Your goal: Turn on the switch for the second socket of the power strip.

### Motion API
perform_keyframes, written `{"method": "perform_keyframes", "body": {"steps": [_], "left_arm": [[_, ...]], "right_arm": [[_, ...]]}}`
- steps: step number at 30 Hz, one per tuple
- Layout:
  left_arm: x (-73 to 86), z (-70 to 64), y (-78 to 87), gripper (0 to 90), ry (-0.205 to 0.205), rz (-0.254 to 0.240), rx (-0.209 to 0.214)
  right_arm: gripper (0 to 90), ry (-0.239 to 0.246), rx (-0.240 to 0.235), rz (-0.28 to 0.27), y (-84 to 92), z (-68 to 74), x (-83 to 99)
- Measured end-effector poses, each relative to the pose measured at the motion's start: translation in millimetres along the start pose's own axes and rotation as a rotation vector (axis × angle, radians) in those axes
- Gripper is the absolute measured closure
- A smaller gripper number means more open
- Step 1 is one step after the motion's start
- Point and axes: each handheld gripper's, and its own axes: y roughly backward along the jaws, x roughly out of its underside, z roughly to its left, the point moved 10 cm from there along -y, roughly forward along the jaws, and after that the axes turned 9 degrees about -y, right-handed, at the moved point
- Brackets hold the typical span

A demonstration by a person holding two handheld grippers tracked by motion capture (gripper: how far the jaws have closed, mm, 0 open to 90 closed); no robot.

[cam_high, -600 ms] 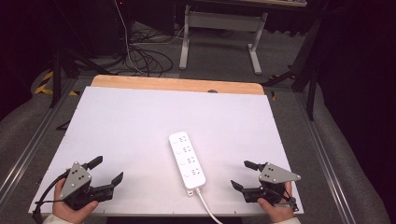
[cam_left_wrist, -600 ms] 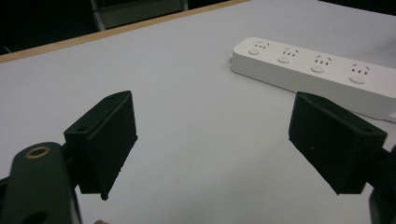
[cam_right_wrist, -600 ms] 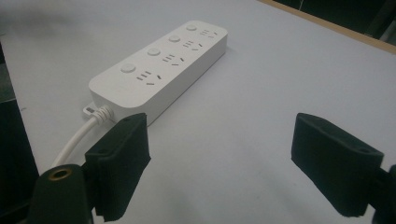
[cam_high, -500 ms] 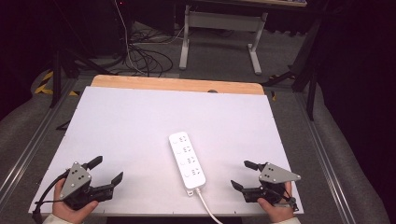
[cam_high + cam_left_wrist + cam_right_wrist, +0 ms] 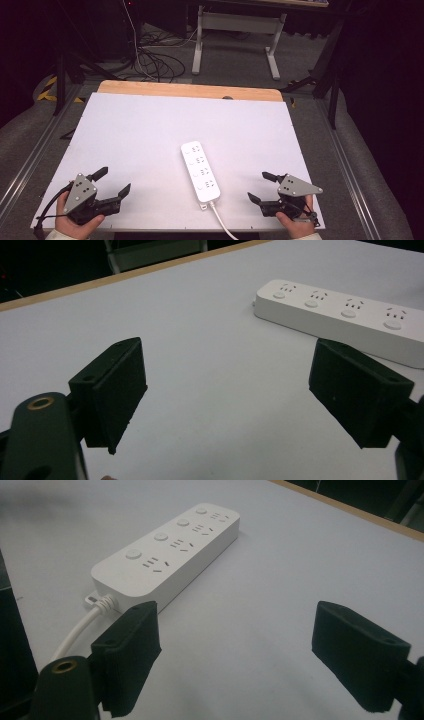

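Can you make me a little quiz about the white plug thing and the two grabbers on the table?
1. True or false: the power strip is held in the jaws of the left gripper.
2. How many button-and-socket sets does the strip have? A) two B) four C) six
3. Fill in: the strip's white cable leaves the end that is ___ to the person.

Key
1. False. It lies on the white table, between the left gripper and the right gripper, touching neither; both stand wide open.
2. B.
3. Nearest.
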Motion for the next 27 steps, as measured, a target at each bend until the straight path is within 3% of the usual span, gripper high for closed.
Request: {"method": "perform_keyframes", "body": {"steps": [13, 19, 27], "left_arm": [[-0.2, -0.1, 0.0, 16.0, -0.003, 0.0, -0.004], [0.6, -0.1, -0.5, 16.1, 0.0, 0.005, -0.005], [1.1, 1.0, -0.5, 16.1, -0.001, 0.009, -0.015]], "right_arm": [[23.4, -0.012, 0.025, 0.007, 0.2, -3.1, -3.2], [26.8, 0.008, 0.026, 0.012, 5.4, -3.8, -12.3], [28.2, -0.004, 0.009, 0.019, 7.0, -0.2, -29.1]]}}
